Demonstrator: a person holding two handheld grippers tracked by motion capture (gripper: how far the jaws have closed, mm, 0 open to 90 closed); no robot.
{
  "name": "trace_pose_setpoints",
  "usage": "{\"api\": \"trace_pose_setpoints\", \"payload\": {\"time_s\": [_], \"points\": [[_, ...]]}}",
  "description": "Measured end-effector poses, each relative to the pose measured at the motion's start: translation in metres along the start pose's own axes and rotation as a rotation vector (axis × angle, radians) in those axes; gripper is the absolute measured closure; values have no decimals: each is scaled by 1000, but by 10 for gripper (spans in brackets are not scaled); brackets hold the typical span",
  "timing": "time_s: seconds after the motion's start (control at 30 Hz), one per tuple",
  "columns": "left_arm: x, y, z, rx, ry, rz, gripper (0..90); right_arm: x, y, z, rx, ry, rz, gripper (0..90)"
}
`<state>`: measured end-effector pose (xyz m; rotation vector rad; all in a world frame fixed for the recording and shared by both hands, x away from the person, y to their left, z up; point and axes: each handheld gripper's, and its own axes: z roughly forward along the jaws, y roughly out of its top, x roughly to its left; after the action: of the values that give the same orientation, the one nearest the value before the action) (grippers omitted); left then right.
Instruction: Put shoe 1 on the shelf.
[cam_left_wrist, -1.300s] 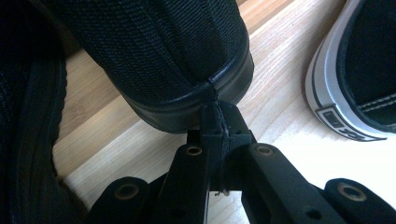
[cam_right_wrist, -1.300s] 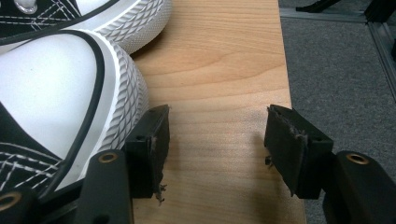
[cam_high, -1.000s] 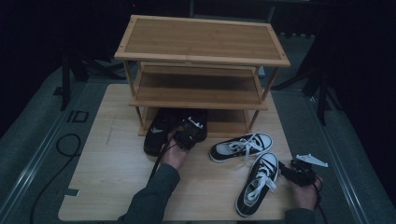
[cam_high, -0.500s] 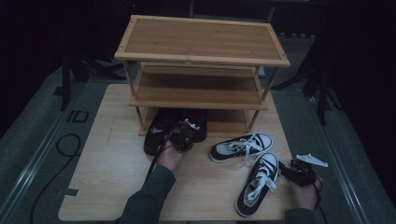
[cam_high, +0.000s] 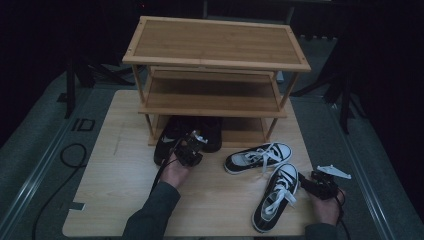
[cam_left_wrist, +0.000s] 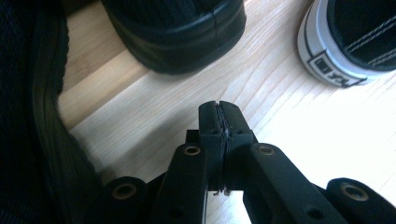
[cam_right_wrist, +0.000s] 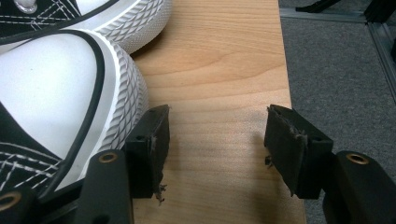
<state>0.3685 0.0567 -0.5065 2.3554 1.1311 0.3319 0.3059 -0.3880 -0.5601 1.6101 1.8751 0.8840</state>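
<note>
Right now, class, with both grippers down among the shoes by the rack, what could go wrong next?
1. The left gripper is shut on nothing beside the black shoes; pushing on could shove them instead of gripping.
2. The open right gripper has one jaw against a sneaker's toe; closing there may slip off the rubber.

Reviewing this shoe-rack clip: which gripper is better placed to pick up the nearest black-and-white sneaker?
Right. The right gripper stands open beside that sneaker's toe; the left gripper is shut, near the black shoes.

Black gripper, brass-ringed screw holes
</note>
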Motion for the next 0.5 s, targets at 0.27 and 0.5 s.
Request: {"api": "trace_pose_setpoints", "payload": {"time_s": [0.27, 0.5], "points": [[4, -12, -5, -8, -25, -8, 894, 0, 0, 0, 0, 0, 0, 401], [3, -22, -13, -19, -37, 2, 895, 0, 0, 0, 0, 0, 0, 401]]}}
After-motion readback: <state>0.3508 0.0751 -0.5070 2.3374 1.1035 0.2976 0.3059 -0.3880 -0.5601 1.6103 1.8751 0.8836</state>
